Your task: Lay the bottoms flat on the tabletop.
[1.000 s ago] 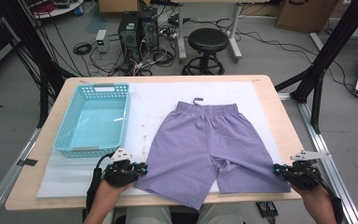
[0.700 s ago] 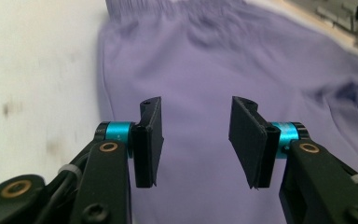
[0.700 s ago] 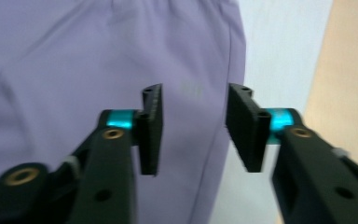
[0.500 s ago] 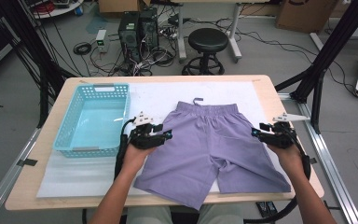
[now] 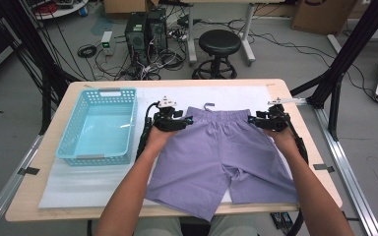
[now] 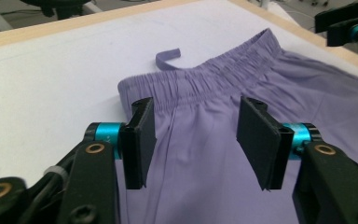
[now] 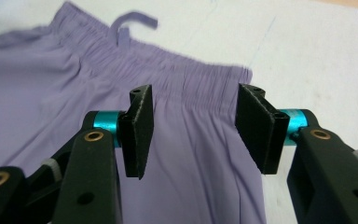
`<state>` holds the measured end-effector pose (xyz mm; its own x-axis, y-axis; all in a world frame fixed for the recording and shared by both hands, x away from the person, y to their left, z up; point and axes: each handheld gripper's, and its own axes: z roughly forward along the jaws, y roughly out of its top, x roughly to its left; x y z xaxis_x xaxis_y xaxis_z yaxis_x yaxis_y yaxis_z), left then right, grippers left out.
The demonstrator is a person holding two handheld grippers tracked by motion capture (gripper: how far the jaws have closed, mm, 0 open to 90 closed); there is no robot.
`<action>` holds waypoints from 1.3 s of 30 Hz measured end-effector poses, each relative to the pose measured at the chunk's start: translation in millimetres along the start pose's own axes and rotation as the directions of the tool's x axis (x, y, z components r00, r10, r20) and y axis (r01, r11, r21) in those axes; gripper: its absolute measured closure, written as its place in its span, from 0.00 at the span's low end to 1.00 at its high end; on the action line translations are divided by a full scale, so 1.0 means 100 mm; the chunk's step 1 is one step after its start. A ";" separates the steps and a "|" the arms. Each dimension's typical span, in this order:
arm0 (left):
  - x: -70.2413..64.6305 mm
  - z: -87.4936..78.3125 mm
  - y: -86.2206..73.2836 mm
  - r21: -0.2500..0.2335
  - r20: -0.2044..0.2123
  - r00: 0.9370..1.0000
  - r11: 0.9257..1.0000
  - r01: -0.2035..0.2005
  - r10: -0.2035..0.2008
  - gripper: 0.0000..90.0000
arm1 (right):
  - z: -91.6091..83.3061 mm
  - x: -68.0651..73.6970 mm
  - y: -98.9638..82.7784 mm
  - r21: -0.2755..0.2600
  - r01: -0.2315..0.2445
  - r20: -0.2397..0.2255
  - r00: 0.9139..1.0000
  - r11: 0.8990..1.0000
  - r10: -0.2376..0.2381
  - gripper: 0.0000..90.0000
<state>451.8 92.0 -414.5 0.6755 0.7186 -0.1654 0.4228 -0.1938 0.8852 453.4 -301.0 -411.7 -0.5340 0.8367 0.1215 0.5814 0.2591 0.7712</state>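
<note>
Purple shorts (image 5: 221, 157) lie flat on the white mat, waistband at the far side, with a drawstring loop (image 5: 208, 105) sticking out past it. My left gripper (image 5: 184, 120) hovers at the waistband's left corner, and my right gripper (image 5: 256, 119) at its right corner. In the left gripper view the gripper (image 6: 196, 105) has just been opening its jaws. They stand apart over the shorts (image 6: 307, 84), with only the lying cloth seen between them. The right gripper (image 7: 193, 91) has likewise been opening over the elastic waistband (image 7: 200, 77), and its pads are clear of the fabric.
An empty light-blue plastic basket (image 5: 98, 128) stands on the left of the table. The white mat (image 5: 93, 177) covers most of the wooden tabletop (image 5: 34, 196). A black stool (image 5: 219, 44) and computer cases stand on the floor beyond the far edge.
Both hands have moved from the shorts' leg hems near the front edge up to the waistband. Both grippers' jaws, nearly shut before, now stand apart.
</note>
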 end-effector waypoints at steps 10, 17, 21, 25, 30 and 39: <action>0.16 0.32 0.10 0.085 -0.034 0.999 0.995 0.044 -0.041 0.44 | 0.30 0.00 0.22 0.050 0.035 0.022 0.999 0.998 -0.036 0.53; 0.21 0.45 0.06 0.148 -0.112 0.993 0.988 0.047 -0.030 0.50 | 0.40 0.01 0.23 0.080 0.017 0.062 0.998 0.997 -0.022 0.60; 0.19 0.50 0.02 0.172 -0.127 0.992 0.984 0.034 -0.012 0.57 | 0.43 -0.01 0.23 0.090 0.005 0.073 0.997 0.996 -0.011 0.62; 0.16 0.59 -0.04 0.230 -0.142 0.989 0.973 0.004 0.030 0.67 | 0.51 -0.03 0.19 0.144 0.013 0.085 0.996 0.990 -0.025 0.69; 0.14 0.59 -0.04 0.242 -0.173 0.982 0.970 -0.031 0.075 0.93 | 0.59 0.01 0.16 0.185 0.060 0.100 0.992 0.981 -0.080 1.00; 0.17 0.51 0.03 0.181 -0.179 0.983 0.983 -0.008 0.041 0.92 | 0.54 -0.01 0.19 0.122 0.012 0.085 0.996 0.993 -0.022 0.65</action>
<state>495.3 69.4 -437.3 0.5734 0.8178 -0.0488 0.5200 -0.3173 0.7930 497.8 -270.5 -430.6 -0.4924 0.8689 0.0506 0.6455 0.3256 0.6909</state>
